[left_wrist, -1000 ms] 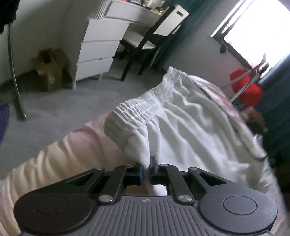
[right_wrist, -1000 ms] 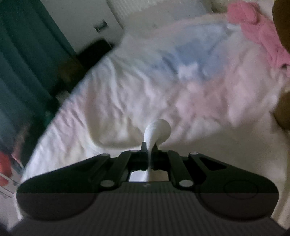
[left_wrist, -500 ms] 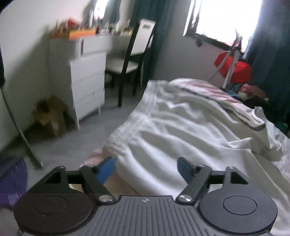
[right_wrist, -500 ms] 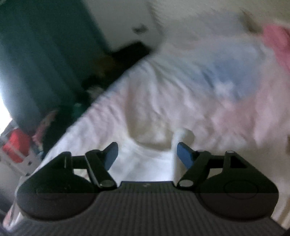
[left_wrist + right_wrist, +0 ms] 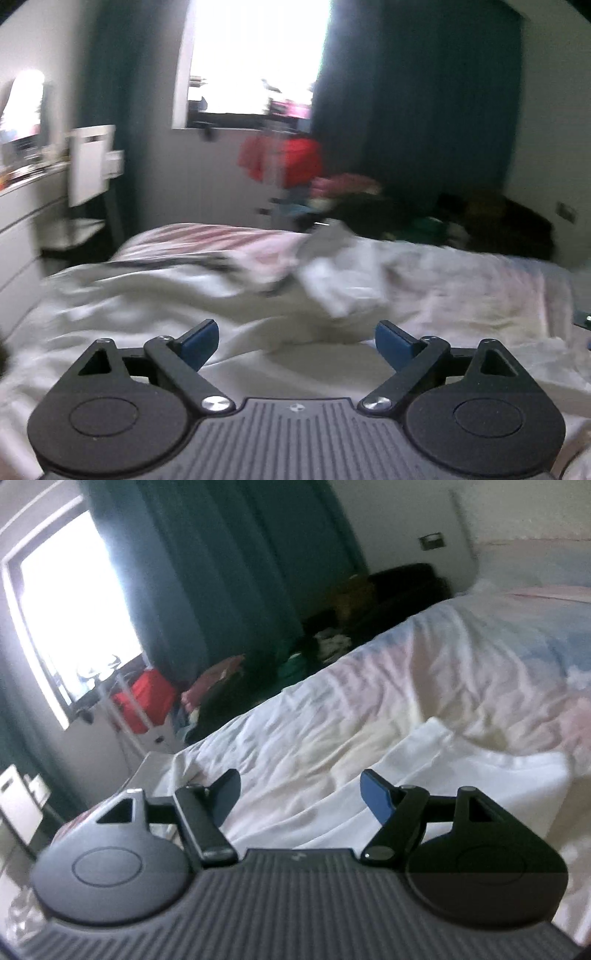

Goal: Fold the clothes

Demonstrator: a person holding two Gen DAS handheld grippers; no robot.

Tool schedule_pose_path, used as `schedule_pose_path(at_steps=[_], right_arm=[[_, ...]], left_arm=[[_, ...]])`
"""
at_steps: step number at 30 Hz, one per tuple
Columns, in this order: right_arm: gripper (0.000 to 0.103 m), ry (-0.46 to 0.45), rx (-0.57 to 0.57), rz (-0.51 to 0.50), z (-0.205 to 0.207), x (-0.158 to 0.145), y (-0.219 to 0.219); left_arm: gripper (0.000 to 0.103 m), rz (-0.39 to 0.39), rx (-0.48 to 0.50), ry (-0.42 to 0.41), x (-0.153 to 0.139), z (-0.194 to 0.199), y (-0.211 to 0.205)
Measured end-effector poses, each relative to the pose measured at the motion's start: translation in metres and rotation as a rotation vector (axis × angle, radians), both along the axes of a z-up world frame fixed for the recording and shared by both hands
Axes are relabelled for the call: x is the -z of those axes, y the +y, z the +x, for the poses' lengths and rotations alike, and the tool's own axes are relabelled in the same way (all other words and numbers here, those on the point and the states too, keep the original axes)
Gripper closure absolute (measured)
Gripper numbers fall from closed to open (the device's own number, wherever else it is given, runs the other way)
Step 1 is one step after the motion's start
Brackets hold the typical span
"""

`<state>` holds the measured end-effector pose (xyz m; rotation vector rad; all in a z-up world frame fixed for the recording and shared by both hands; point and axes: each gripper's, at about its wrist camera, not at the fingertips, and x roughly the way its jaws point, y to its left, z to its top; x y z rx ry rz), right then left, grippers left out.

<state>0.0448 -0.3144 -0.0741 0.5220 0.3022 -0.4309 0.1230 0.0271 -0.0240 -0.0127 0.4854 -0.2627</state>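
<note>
Presently, both views are blurred by motion; details are given only where legible.
Left gripper: jaws spread wide, having just been opening further; nothing lies between the blue pads, which stand clear above the cloth.
Right gripper: jaws apart, having opened within the last second; no cloth is caught between the fingers.
White garment: lies loose and rumpled on the bed, directly ahead of and beneath the left gripper; in the right wrist view a smooth white panel of it lies just below and to the right of the right gripper. Neither gripper touches it.
Second crumpled cloth: a pale heap further along the bed, beyond the white garment; its kind cannot be told.
Bed: covered by a wrinkled sheet in pale pink, blue and cream.
Window: bright, overexposed, on the far wall.
Curtains: dark teal, beside the window.
Red item: below the window, on a pale rack; blurred.
Chair: white back, at the left edge, next to white drawers.
</note>
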Motion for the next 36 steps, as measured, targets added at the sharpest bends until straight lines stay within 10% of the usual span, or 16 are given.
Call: schedule_pose_path(at_steps=[13,23,30,36], right_arm=[[0.028,-0.011,0.056,0.068,0.027,0.031,-0.010],[0.028,0.036,0.084,0.126,0.059,0.064,-0.018],[0.028,0.039,0.082,0.128,0.071,0.071,-0.015],[0.028,0.044,0.117,0.147,0.068,0.071,-0.021]], left_arm=[[0.015,0.161,0.077,0.056,0.087,0.189,-0.205],[0.023,0.142,-0.079,0.168,0.137,0.291,-0.238],[0.084,0.022,-0.096,0.202,0.140,0.319,-0.225],[0.093,0.000,-0.001,0.151,0.110,0.307,-0.228]])
